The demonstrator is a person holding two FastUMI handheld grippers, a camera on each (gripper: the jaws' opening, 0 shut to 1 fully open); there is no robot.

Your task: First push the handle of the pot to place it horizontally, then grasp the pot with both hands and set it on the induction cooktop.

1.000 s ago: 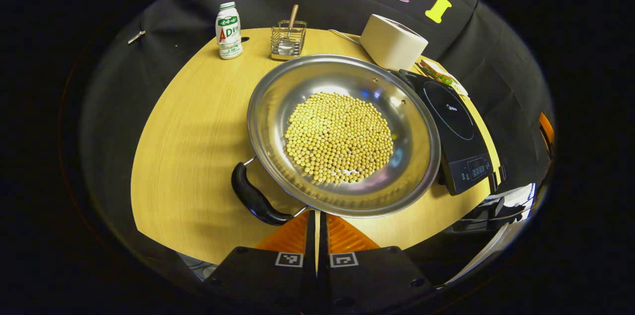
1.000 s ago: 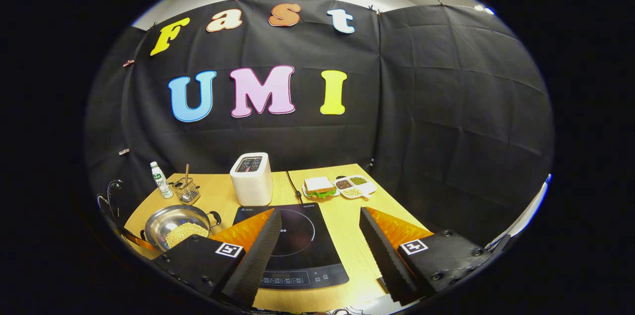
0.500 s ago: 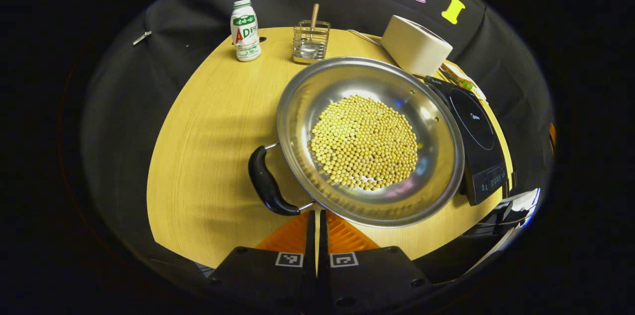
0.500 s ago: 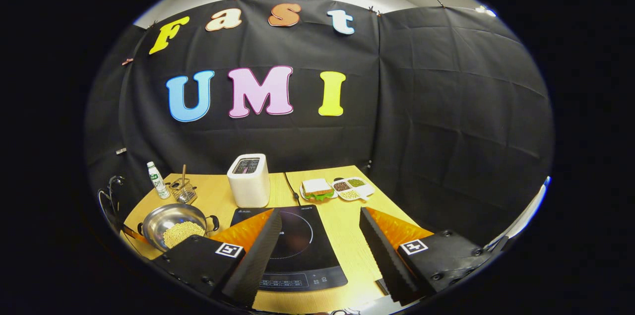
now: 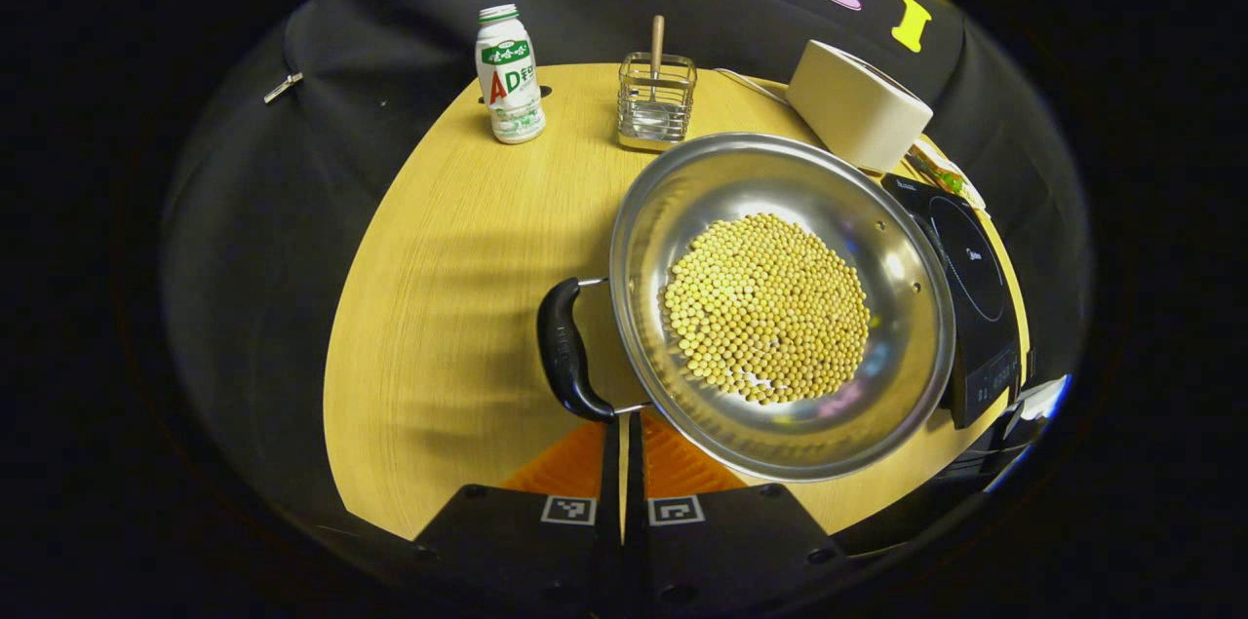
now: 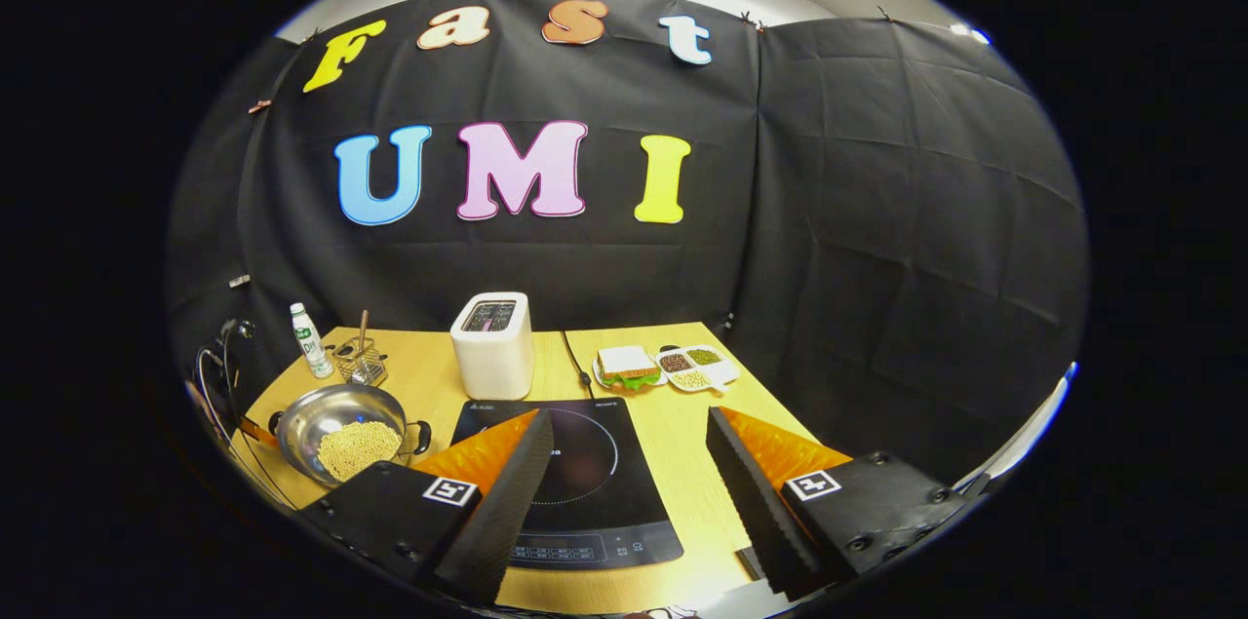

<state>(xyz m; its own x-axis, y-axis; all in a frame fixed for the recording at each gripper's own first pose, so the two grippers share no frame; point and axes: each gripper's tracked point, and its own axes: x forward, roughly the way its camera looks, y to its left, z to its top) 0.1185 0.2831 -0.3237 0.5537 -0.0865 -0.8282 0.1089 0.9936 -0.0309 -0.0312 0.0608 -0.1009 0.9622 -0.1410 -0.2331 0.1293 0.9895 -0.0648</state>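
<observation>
— So where does the pot (image 5: pixel 780 302) sit?
— Centre-right of the left gripper view: a wide, shiny steel bowl shape with a mound of small round yellow beans (image 5: pixel 767 309). Its right rim lies just beside the flat black induction cooktop (image 5: pixel 965 268), and its near rim lies close to the counter (image 5: pixel 458 249) edge at the bottom.
— And the handle?
— The curved black handle (image 5: pixel 565 351) on two wire stems points toward the frame's left. The left tongs (image 5: pixel 624 434) are pressed together with nothing between them, tips right at the handle's lower end.
— Open room?
— Bare pale wood grain spreads left of the pot. At upper centre stand a bottle (image 5: pixel 509 76) and a wire holder (image 5: pixel 656 98); a boxy white toaster (image 5: pixel 858 104) sits at upper right.
— The other side?
— In the right gripper view the right tongs (image 6: pixel 624 448) are spread wide over the cooktop's glossy top, with the pot at lower left.
</observation>
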